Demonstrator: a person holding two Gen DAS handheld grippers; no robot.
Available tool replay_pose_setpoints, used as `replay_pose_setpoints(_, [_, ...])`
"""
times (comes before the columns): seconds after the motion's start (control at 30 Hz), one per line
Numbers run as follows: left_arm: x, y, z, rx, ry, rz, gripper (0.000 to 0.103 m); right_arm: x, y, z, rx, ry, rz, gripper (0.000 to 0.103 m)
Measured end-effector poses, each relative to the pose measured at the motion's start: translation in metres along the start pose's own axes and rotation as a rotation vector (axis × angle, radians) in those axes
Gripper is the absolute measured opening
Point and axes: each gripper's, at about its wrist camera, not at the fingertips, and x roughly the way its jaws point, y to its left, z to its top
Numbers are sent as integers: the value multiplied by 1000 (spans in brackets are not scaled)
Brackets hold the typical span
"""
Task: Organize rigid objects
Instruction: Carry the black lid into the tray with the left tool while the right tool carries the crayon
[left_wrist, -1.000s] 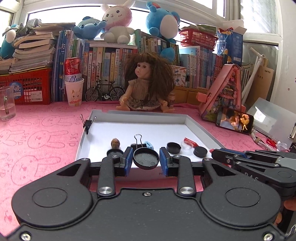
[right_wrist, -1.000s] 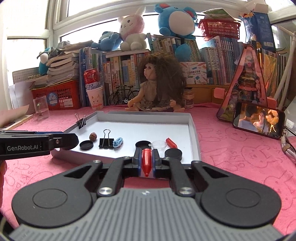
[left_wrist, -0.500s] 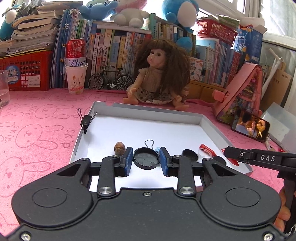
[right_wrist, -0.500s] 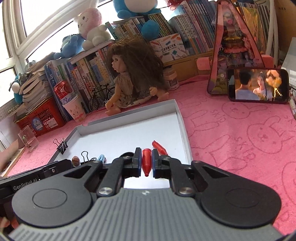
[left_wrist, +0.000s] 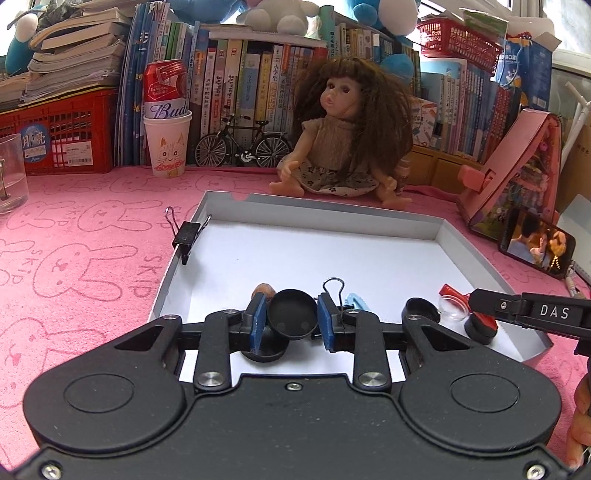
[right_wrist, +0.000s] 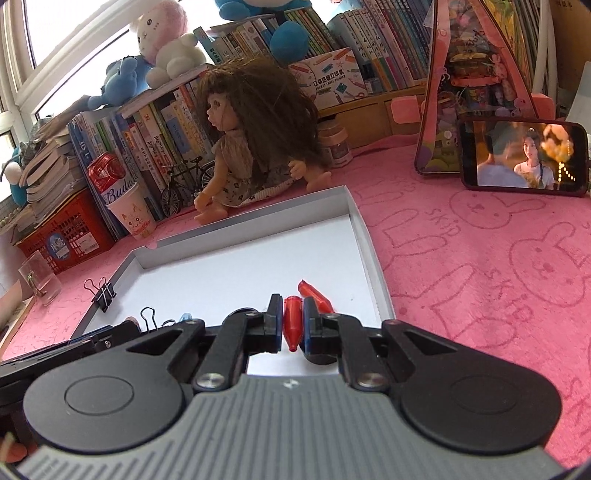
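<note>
Left wrist view: left gripper (left_wrist: 291, 319) clamped on a round black cap (left_wrist: 292, 313), blue pads pressing its two sides, held tilted just above another black cap (left_wrist: 264, 350) lying on the near part of the white tray (left_wrist: 458, 243). Behind the left pad, a brown nut (left_wrist: 264, 288); behind the right pad, a wire-handled binder clip (left_wrist: 333, 288) and a pale blue clip (left_wrist: 355, 302). Further right on the tray floor, one more black cap (left_wrist: 421, 309), a clear round lid (left_wrist: 453, 309), and a red piece (left_wrist: 451, 290) beside it. Second binder clip (left_wrist: 187, 236) clipped on the tray's left wall. At the right edge, the other tool's dark finger marked DAS, low over the tray's near right corner.

Right wrist view: right gripper (right_wrist: 294, 325) closed on a red pointed piece (right_wrist: 290, 322), tip aimed near, held over the near right part of the tray (right_wrist: 364, 236). Just beyond it, a second red piece (right_wrist: 314, 295) lying on the tray floor. Binder clip (right_wrist: 102, 293) on the left wall seen again, with the wire clip (right_wrist: 147, 318) near the left tool.

Beyond the far wall of the tray, a seated doll (left_wrist: 345, 140) on the pink bunny-print cloth (left_wrist: 85, 236). Phone (right_wrist: 522, 160) playing video, propped far right.
</note>
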Motion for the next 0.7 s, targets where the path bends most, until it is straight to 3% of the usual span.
replay_pose_setpoints(0.7, [20,-5,5,32,-4,47,28,16,6,0,-37,5,-28,14])
